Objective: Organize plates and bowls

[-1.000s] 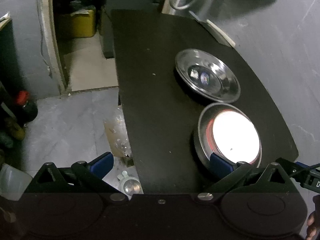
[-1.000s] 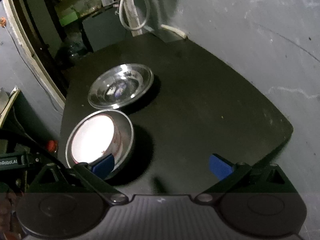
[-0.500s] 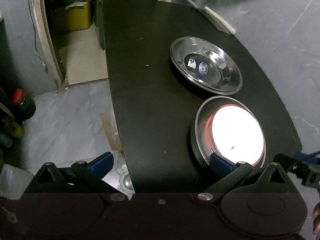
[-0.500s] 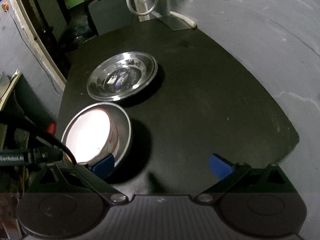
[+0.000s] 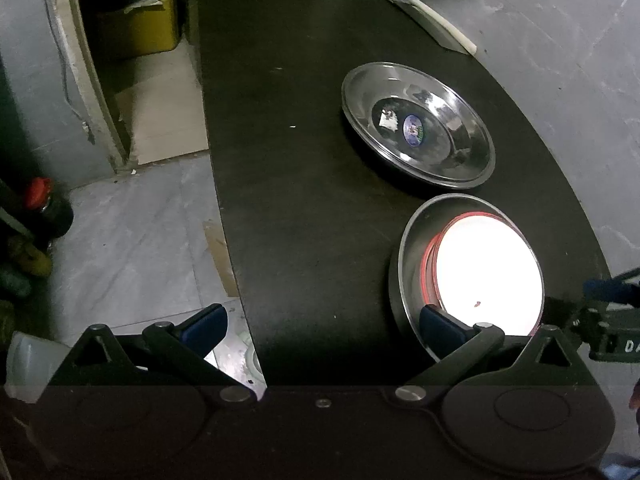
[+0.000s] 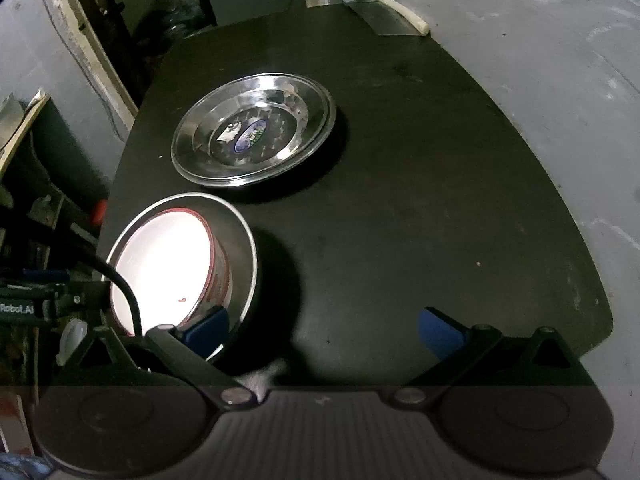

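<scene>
On the black table [image 5: 304,184] [image 6: 420,184] stands a steel bowl [image 5: 404,280] [image 6: 244,248] with a red-rimmed white bowl [image 5: 486,276] [image 6: 160,268] nested inside it. Beyond it lies a shallow steel plate [image 5: 418,124] [image 6: 252,132] with a sticker in its middle. My left gripper [image 5: 320,326] is open over the table's near edge, its right finger in front of the steel bowl's rim. My right gripper [image 6: 324,328] is open too, its left finger over the nested bowls. Nothing sits between either pair of fingers.
A flat metal blade with a white handle [image 5: 436,24] [image 6: 392,16] lies at the table's far edge by the grey wall. Left of the table are floor tiles, a red-capped dark bottle [image 5: 44,208] and a yellow box [image 5: 140,28].
Both grippers have drawn back and risen slightly, so more of the table and both dishes show. The bowls and plate have stayed where they were. The fingers stayed open.
</scene>
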The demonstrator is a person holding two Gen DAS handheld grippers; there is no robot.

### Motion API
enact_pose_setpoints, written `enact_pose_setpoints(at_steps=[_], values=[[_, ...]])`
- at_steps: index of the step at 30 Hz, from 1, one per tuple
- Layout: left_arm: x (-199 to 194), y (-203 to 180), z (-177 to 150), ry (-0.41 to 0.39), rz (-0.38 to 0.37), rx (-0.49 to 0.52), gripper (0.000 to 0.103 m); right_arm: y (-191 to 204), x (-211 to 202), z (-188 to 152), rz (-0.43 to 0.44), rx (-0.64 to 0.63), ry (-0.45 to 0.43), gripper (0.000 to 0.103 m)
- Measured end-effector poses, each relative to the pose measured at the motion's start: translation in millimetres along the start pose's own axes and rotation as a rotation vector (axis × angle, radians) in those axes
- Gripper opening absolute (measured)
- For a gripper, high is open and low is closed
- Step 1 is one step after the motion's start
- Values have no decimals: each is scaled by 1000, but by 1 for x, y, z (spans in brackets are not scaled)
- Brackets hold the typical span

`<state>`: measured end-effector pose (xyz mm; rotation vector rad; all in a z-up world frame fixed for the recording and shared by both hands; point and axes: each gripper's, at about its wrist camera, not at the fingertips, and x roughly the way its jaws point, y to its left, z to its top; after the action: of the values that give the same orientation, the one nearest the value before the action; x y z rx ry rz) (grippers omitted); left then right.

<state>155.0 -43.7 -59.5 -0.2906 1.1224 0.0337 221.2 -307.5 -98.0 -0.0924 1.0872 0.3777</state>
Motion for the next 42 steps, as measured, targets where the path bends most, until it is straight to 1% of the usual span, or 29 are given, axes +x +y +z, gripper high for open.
enact_pose_setpoints(at_steps=[4, 9, 12, 14, 17, 20, 23, 24, 29, 33, 34, 36, 38, 40, 41, 42], values=[[1, 1, 3, 16, -7, 9, 102, 1, 7, 7, -4, -30, 18, 103], [3, -1, 6, 28, 2, 14, 102, -2, 13, 13, 1, -41, 30, 103], [5, -3, 10, 31, 8, 19, 99, -3, 16, 15, 5, -50, 35, 103], [7, -5, 11, 33, 8, 24, 93, -2, 19, 16, 3, -64, 39, 103], [7, -9, 12, 38, 4, 40, 87, 0, 22, 16, 4, -87, 48, 103], [10, -12, 13, 44, -7, 53, 77, 0, 21, 15, 8, -105, 48, 103], [12, -16, 15, 48, -15, 61, 68, -1, 22, 15, 13, -110, 49, 103], [12, -17, 15, 47, -19, 65, 67, -1, 22, 15, 14, -111, 50, 103], [16, -21, 17, 50, -36, 75, 51, -3, 22, 17, 26, -119, 55, 103], [16, -24, 17, 51, -53, 77, 44, -4, 24, 19, 33, -117, 60, 102], [16, -24, 17, 51, -59, 79, 40, -4, 24, 20, 35, -116, 62, 102], [16, -27, 17, 55, -68, 86, 33, -5, 25, 21, 44, -113, 62, 99], [16, -31, 17, 58, -75, 95, 23, -6, 25, 23, 58, -106, 62, 97], [16, -34, 17, 62, -82, 105, 16, -7, 25, 24, 68, -101, 66, 95], [16, -35, 17, 65, -85, 107, 14, -8, 25, 24, 77, -97, 67, 90], [16, -36, 17, 67, -85, 109, 14, -8, 25, 24, 93, -94, 68, 88]])
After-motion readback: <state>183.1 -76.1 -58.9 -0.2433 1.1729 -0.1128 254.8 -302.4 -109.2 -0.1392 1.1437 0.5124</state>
